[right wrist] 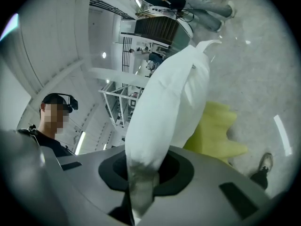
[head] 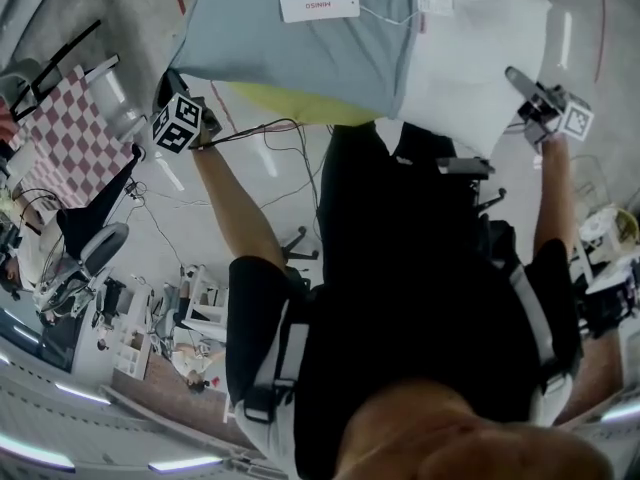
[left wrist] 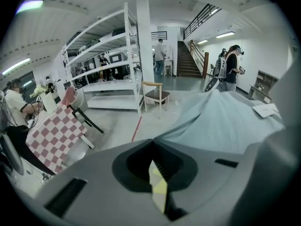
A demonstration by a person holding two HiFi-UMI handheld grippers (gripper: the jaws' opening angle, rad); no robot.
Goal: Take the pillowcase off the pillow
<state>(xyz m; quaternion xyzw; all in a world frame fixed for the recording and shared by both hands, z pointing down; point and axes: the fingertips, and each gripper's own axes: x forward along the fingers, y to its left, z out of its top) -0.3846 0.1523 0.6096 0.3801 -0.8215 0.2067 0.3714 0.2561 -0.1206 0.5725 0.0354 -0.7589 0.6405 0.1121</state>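
In the head view a grey-blue pillowcase point(head: 300, 48) with a white tag point(head: 318, 5) hangs in the air, its yellow inner side point(head: 290, 108) showing below. The white pillow point(head: 480, 58) sticks out of its right end. My left gripper point(head: 170, 86) is shut on the pillowcase's left edge; in the left gripper view a yellow fold point(left wrist: 159, 187) is pinched in the left gripper point(left wrist: 157, 173) and the pillowcase point(left wrist: 225, 121) stretches away to the right. My right gripper point(head: 522, 82) is shut on the pillow's corner; in the right gripper view the pillow point(right wrist: 169, 98) rises from the right gripper point(right wrist: 141, 182), yellow cloth point(right wrist: 211, 131) behind it.
A red-and-white checkered chair point(head: 70, 118) stands at the left, seen also as the checkered chair point(left wrist: 54, 135). Cables point(head: 270, 138) lie on the floor below. White shelving point(left wrist: 108, 65), a wooden chair point(left wrist: 155, 93), stairs and standing people point(left wrist: 230, 69) are farther off.
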